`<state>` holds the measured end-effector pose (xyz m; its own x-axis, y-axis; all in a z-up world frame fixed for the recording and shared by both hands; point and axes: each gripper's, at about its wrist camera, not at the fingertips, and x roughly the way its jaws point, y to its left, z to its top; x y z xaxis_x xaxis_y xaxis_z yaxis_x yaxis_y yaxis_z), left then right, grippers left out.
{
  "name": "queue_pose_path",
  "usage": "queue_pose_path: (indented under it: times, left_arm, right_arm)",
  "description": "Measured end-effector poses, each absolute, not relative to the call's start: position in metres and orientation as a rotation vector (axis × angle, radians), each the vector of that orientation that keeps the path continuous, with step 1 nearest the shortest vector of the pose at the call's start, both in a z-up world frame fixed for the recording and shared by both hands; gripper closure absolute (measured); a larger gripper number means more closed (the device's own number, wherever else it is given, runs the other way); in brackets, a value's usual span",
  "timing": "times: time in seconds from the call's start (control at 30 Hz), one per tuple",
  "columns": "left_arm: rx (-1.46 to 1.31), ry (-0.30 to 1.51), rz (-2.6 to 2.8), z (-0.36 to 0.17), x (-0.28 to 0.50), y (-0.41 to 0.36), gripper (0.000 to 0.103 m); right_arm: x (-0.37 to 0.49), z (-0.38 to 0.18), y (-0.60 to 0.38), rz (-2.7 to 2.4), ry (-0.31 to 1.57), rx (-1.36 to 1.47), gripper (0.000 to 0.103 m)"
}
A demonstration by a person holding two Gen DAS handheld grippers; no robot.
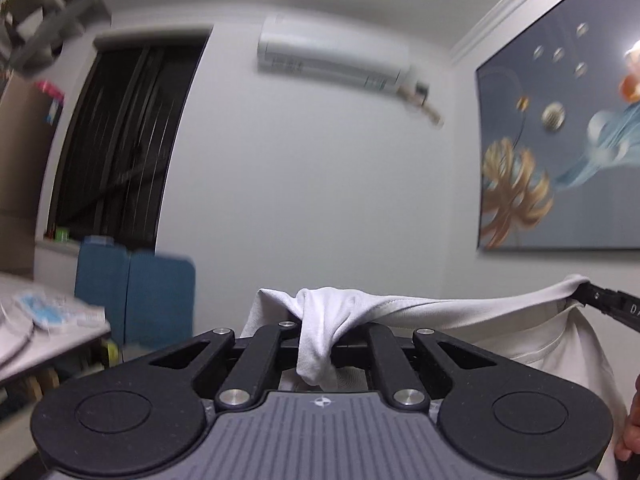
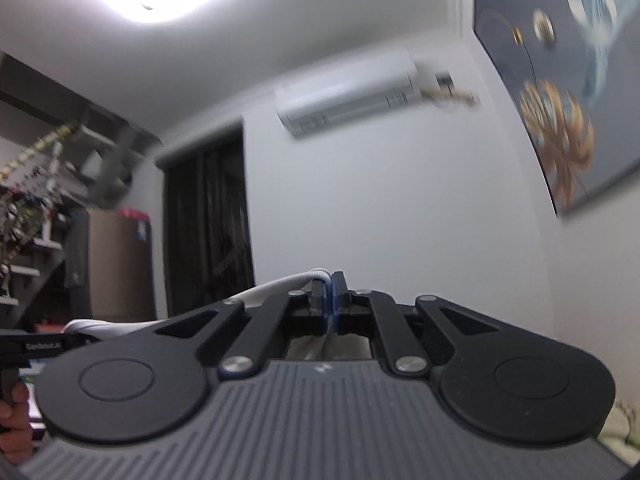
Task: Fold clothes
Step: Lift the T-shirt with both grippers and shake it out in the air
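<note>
A white T-shirt [image 1: 460, 308] is held up in the air between both grippers, stretched across its top edge. My left gripper [image 1: 320, 320] is shut on a bunched corner of the shirt, which drapes over the fingers and hides them. My right gripper [image 2: 328, 292] is shut on the other corner of the shirt [image 2: 280, 282]; its blue pads pinch the cloth. The right gripper's tip [image 1: 600, 298] shows at the right of the left wrist view, the left gripper [image 2: 36, 346] at the left of the right wrist view. Both point up at the wall.
A white wall with an air conditioner [image 1: 332, 56] is ahead, a dark curtained window [image 1: 124, 144] to its left, a large painting [image 1: 560, 128] on the right. A blue box [image 1: 136, 300] and a table edge [image 1: 52, 332] are at lower left. Shelves [image 2: 32, 208] stand far left.
</note>
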<state>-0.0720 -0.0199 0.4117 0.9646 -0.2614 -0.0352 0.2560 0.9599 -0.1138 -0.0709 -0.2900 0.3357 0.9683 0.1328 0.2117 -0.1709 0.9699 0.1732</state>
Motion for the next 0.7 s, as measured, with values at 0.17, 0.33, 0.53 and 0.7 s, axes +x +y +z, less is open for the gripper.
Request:
queue_pose_path:
  times: [0.17, 0.33, 0.53, 0.7]
  left_arm:
    - [-0.076, 0.184, -0.223, 0.325, 0.071, -0.044, 0.097]
    - [-0.047, 0.296, -0.197, 0.208, 0.221, -0.069, 0.097]
    - [-0.06, 0.503, -0.157, 0.032, 0.362, -0.082, 0.096]
    - [-0.065, 0.604, -0.116, -0.094, 0.415, -0.072, 0.088]
  right_arm:
    - [0.043, 0.251, -0.297, 0.077, -0.033, 0.209, 0.097]
    - [0.168, 0.149, -0.308, -0.012, 0.089, 0.2, 0.098]
    - [0.298, 0.006, -0.319, -0.07, 0.29, 0.202, 0.097]
    - [0.361, -0.098, -0.322, -0.076, 0.436, 0.217, 0.097]
